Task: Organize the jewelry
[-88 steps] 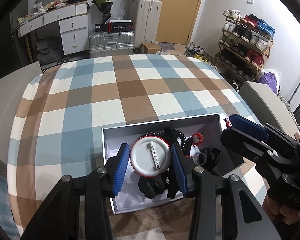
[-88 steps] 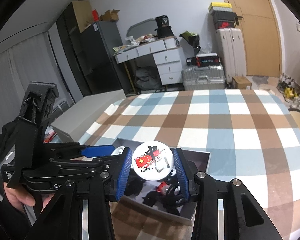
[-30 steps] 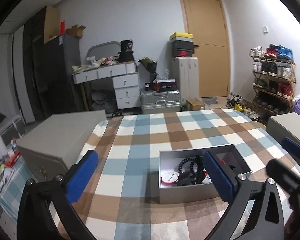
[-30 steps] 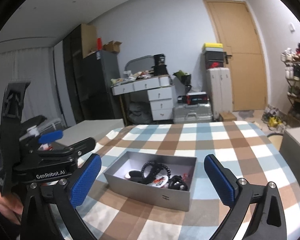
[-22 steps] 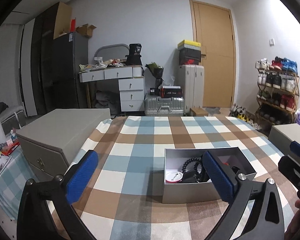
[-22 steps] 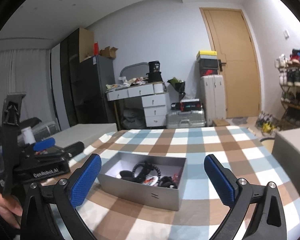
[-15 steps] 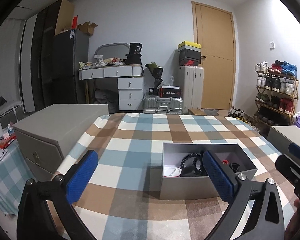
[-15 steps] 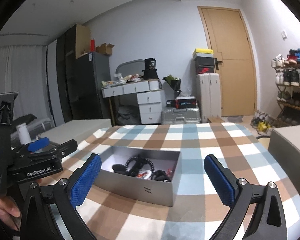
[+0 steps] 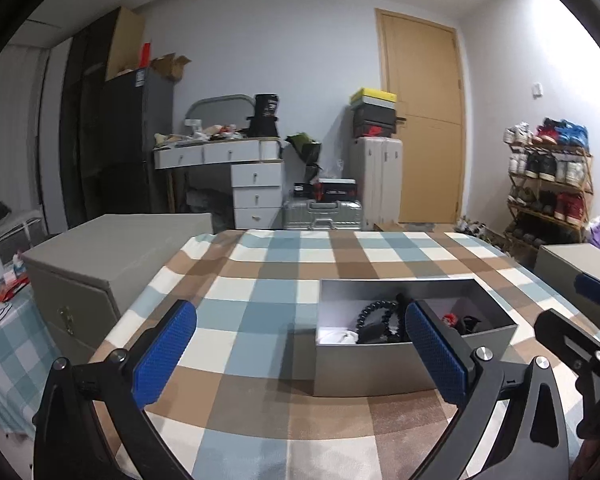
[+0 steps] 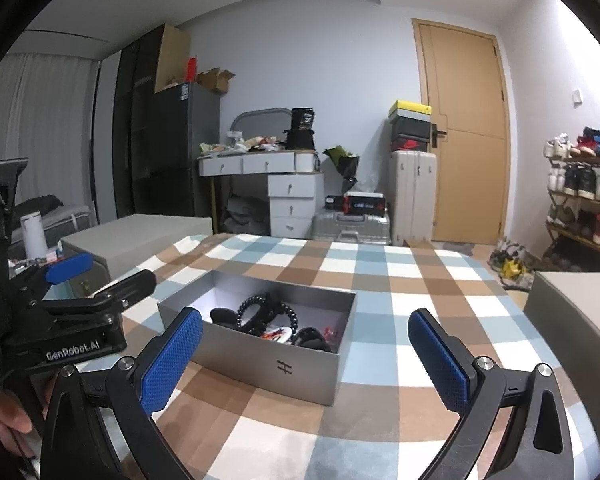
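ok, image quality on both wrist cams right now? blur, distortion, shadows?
Left wrist: sharp, strong fisheye bending with dark corner vignette; grey box front wall shaded, contents dim. Right wrist: also sharp, same barrel distortion; soft shadow on the checked cloth in front of the box, no glare.

grey box (image 10: 260,364) blocks mid-table; checked cloth (image 10: 384,280) around lies bare.

checked tablecloth (image 9: 284,280) underfoot | white drawer desk (image 9: 256,196) at 12 o'clock | silver suitcase (image 9: 324,214) just right of it | wooden door (image 9: 424,120) at 1 | shoe rack (image 9: 548,188) at 3 | grey chest (image 9: 100,264) at 9
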`<state>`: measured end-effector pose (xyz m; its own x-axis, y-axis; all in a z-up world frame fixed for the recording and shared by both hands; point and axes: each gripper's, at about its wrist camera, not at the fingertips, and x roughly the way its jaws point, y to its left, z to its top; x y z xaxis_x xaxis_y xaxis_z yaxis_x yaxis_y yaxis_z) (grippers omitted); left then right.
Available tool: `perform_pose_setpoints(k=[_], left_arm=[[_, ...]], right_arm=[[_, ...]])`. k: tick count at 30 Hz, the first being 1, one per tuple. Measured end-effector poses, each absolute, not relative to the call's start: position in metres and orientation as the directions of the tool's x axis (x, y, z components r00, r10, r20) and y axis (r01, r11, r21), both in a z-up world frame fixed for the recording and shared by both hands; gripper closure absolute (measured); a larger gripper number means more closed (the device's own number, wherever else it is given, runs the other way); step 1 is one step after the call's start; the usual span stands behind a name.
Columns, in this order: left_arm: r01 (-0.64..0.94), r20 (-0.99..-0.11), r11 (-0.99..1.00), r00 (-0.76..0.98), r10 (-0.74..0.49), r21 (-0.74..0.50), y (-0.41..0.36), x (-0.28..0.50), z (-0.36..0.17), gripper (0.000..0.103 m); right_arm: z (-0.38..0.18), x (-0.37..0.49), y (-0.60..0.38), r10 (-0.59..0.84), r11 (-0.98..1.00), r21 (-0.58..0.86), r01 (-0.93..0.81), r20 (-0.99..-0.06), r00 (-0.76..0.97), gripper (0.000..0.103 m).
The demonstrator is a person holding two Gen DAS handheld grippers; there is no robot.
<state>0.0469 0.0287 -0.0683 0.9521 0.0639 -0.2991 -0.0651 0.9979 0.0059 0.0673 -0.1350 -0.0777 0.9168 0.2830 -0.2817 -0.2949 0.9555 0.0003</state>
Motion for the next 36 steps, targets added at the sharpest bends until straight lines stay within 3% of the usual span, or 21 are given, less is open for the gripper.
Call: perform_pose_setpoints(k=[36], left_arm=[[-0.048, -0.301, 0.999, 0.952, 0.048, 0.009, 0.0251, 0.0473, -0.0694, 0.001]], right_arm=[[-0.0771, 0.063, -0.1331, 0.283, 0.955, -0.003, -0.296, -0.283, 0.916, 0.0]])
